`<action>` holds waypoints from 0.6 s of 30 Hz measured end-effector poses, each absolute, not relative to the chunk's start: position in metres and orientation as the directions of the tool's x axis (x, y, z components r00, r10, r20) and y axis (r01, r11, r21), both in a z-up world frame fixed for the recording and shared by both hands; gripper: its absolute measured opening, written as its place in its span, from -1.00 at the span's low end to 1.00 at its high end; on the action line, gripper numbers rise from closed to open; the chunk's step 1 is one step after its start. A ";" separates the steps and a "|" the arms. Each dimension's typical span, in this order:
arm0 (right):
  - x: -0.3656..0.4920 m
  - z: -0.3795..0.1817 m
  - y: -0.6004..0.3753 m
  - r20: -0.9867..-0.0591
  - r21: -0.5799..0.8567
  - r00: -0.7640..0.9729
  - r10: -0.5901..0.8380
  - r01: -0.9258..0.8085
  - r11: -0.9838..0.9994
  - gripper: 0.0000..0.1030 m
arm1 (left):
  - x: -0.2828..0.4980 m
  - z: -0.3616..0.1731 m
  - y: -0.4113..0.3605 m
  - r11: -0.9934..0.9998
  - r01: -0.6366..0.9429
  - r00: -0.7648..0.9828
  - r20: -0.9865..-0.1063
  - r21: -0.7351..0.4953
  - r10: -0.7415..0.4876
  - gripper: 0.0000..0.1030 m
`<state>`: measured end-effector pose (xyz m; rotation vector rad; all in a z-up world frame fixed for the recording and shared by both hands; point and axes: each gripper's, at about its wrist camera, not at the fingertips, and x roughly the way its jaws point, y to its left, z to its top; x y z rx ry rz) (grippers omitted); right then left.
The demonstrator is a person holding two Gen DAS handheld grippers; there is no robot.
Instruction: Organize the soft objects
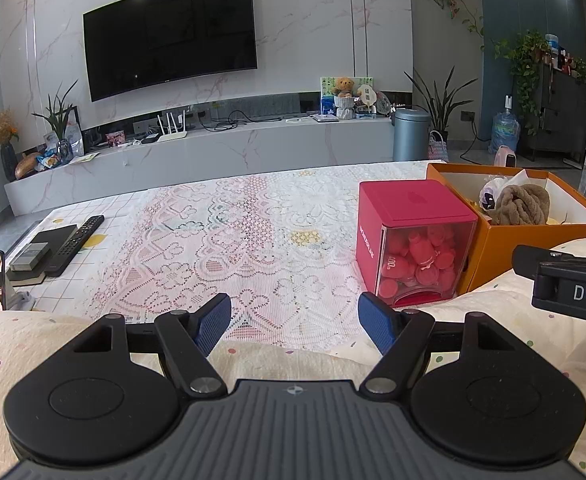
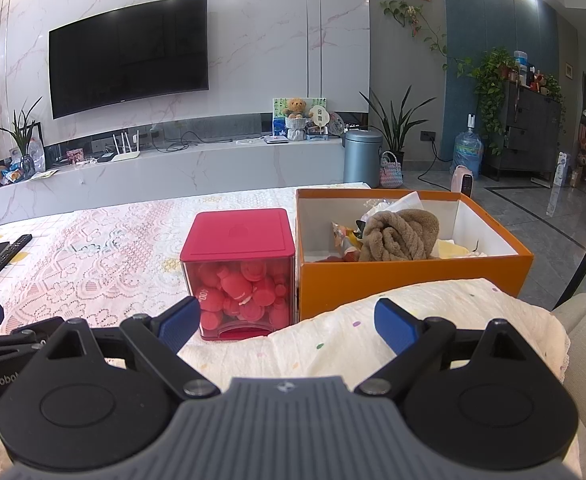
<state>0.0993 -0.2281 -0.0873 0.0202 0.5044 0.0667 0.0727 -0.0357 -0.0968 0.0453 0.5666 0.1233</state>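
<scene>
A: Both tools sit low over the cream dotted quilt (image 2: 373, 332). The left gripper (image 1: 293, 322) has its jaws spread wide, nothing between them. The right gripper (image 2: 285, 322) is the same, wide and empty.

B: And the soft things?

A: A brown knit bundle (image 2: 397, 238) lies in the orange box (image 2: 413, 276) at 1 o'clock from the right tool. The red cube container (image 2: 239, 240) touches that box at 11 o'clock.

B: Risks?

A: I reckon a reach toward the box could clip the cube, they're so close. And 1 pad snagging the quilt could drag it along.
</scene>
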 end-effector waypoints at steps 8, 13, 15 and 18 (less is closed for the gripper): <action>0.099 -0.087 -0.228 -0.483 0.035 0.873 0.069 -0.059 0.998 0.79 | 0.073 -0.096 -0.036 0.992 -0.105 0.837 -0.531 0.077 0.130 0.66; 0.099 -0.087 -0.228 -0.484 0.034 0.872 0.069 -0.059 0.998 0.79 | 0.074 -0.092 -0.038 0.992 -0.105 0.840 -0.528 0.071 0.127 0.66; 0.099 -0.088 -0.228 -0.485 0.033 0.872 0.068 -0.059 0.998 0.79 | 0.074 -0.091 -0.041 0.991 -0.108 0.841 -0.526 0.074 0.131 0.66; 0.099 -0.088 -0.228 -0.485 0.033 0.872 0.068 -0.059 0.998 0.79 | 0.074 -0.091 -0.041 0.991 -0.110 0.841 -0.524 0.073 0.132 0.66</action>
